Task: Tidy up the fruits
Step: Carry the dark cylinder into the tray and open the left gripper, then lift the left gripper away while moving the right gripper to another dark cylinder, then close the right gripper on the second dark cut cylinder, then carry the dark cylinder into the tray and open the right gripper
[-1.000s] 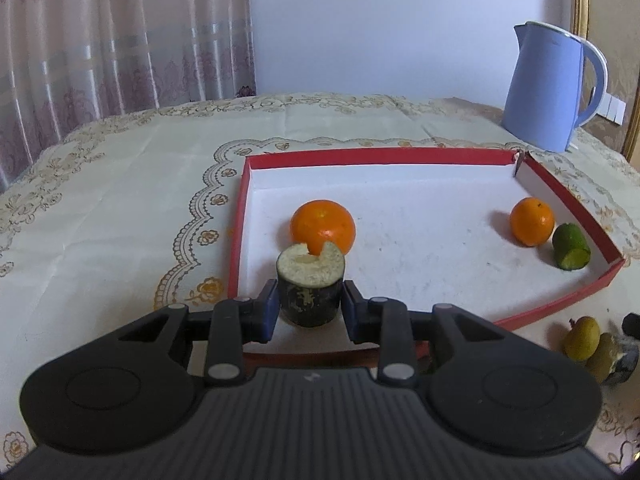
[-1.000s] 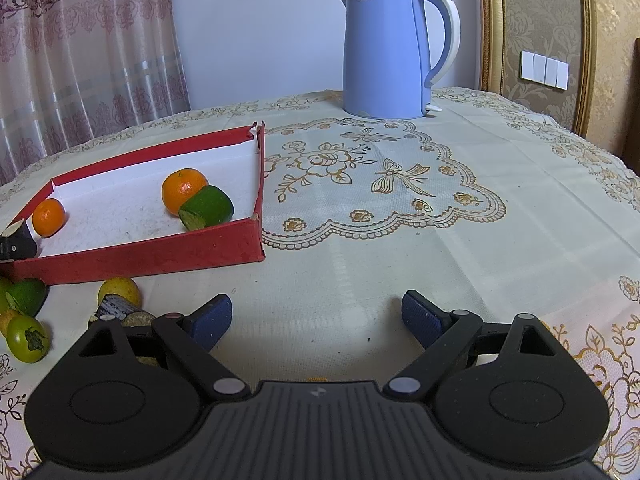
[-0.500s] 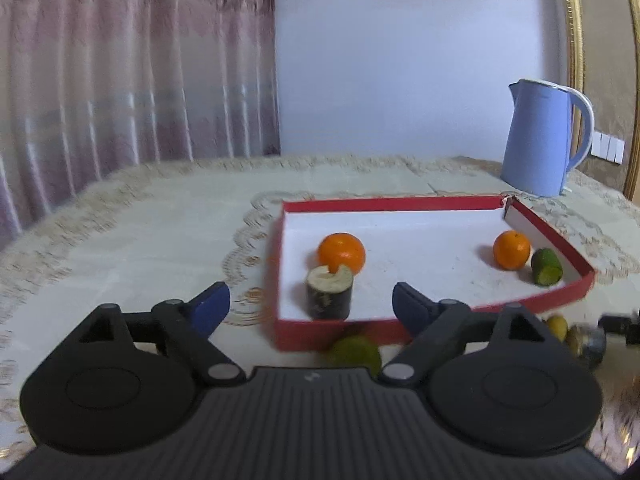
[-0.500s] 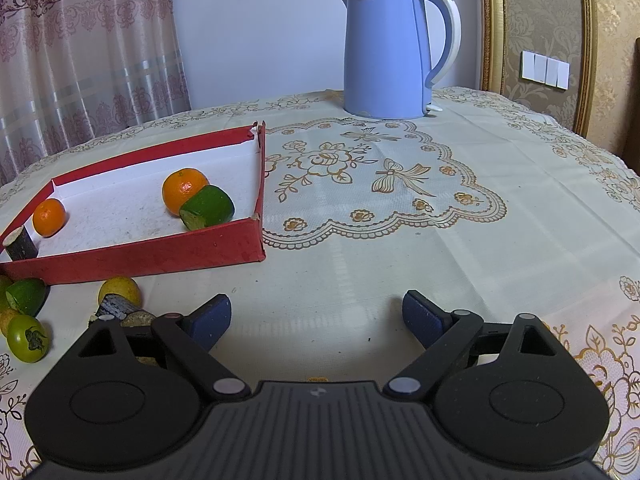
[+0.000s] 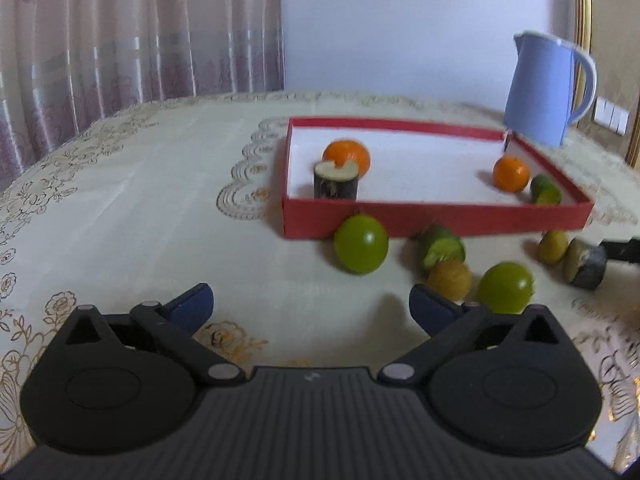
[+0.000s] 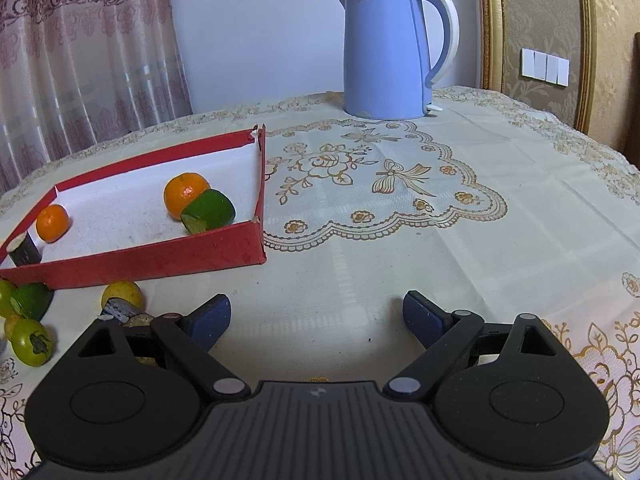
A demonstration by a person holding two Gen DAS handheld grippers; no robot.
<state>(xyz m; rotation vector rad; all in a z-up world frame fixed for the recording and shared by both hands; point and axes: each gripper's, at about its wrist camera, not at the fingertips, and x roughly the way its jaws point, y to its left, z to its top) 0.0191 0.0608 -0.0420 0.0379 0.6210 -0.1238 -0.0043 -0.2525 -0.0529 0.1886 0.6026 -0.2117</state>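
A red tray point(image 5: 440, 212) holds a dark cut stub point(image 5: 335, 181) at its near left corner, two oranges point(image 5: 346, 155) point(image 5: 511, 173) and a cut lime point(image 5: 545, 190). On the cloth before it lie a green fruit point(image 5: 361, 244), a cut lime point(image 5: 442, 245), a brownish-yellow fruit point(image 5: 450, 279), another green fruit point(image 5: 505, 287), a yellow fruit point(image 5: 553, 246) and a second dark stub point(image 5: 586, 262). My left gripper point(image 5: 310, 308) is open and empty, back from the tray. My right gripper point(image 6: 316, 316) is open and empty; the tray point(image 6: 160, 258) lies to its left.
A blue kettle point(image 6: 390, 50) stands at the back of the table, also in the left wrist view point(image 5: 544, 90). The embroidered tablecloth point(image 6: 400, 208) covers the table. Curtains point(image 5: 120, 40) hang behind at the left.
My left gripper let go of the dark stub, leaving it standing in the tray's near left corner, opened wide and drew back. The right gripper has not moved.
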